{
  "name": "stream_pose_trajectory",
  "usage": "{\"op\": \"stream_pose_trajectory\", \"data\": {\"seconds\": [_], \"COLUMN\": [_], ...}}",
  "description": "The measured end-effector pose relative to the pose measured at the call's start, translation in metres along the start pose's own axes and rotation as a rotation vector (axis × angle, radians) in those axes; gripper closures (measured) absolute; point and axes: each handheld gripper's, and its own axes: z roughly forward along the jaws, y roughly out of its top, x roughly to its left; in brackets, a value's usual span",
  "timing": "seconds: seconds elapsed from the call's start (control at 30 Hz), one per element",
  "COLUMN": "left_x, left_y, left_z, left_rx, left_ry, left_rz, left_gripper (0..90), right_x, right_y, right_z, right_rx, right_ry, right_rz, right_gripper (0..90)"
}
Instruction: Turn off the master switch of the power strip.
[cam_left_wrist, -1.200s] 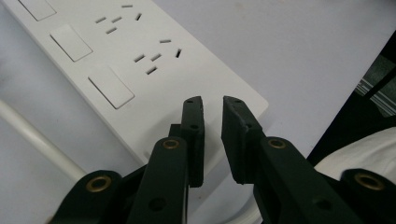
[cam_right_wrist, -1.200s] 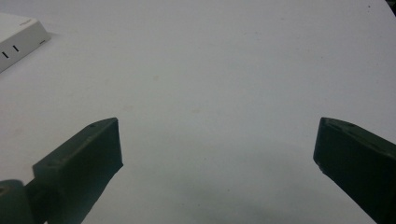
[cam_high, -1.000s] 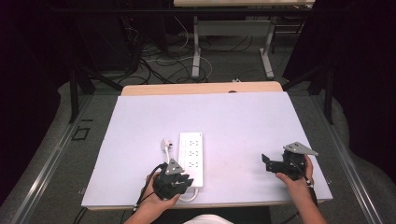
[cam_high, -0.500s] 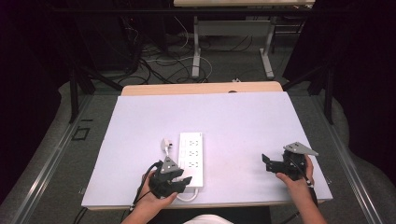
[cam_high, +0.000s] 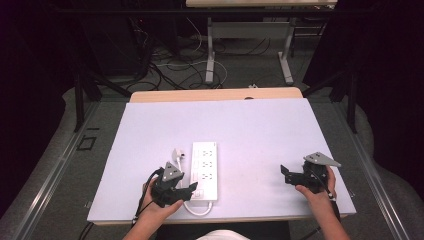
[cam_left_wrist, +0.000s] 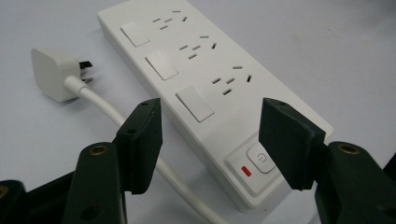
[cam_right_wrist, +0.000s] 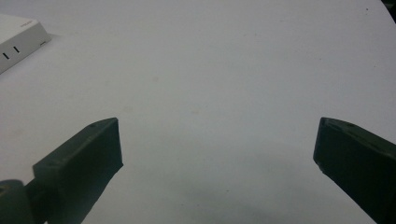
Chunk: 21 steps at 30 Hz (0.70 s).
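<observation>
A white power strip (cam_high: 204, 170) lies lengthwise on the table, its power button (cam_left_wrist: 261, 158) and red light (cam_left_wrist: 246, 171) at the near end. Its white cable (cam_left_wrist: 116, 116) runs back to a white plug (cam_high: 178, 154) lying just left of the strip. My left gripper (cam_high: 187, 189) hovers at the strip's near-left corner. In the left gripper view my left gripper (cam_left_wrist: 212, 135) has its jaws apart either side of the strip's near end (cam_left_wrist: 196, 70); they have just been opening and the pads do not press on it. My right gripper (cam_high: 286, 175) rests far right, open (cam_right_wrist: 219, 144) over bare table.
The pale table top (cam_high: 260, 125) has its near edge right under both hands. A corner of the power strip (cam_right_wrist: 18, 39) shows far off in the right gripper view. Beyond the far edge stand desk legs (cam_high: 210, 50) and floor cables (cam_high: 170, 65).
My left gripper's jaws have spread wider and the hand has shifted a little left, off the strip's near end. The right hand and the strip have not moved.
</observation>
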Motion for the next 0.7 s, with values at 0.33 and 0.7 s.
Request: {"op": "stream_pose_trajectory", "data": {"seconds": [0.33, 0.7], "left_x": [0.021, 0.044], "left_y": [-0.001, -0.005], "left_z": [-0.005, -0.007], "left_rx": [-0.005, -0.054], "left_ry": [0.059, 0.061], "left_rz": [-0.053, -0.07], "left_gripper": [32.1, 31.3], "right_x": [0.0, 0.0], "right_y": [0.0, 0.0], "right_z": [0.0, -0.001], "right_rx": [0.0, -0.001], "right_ry": [0.002, 0.0], "right_rz": [0.004, 0.005], "right_gripper": [0.7, 0.7]}}
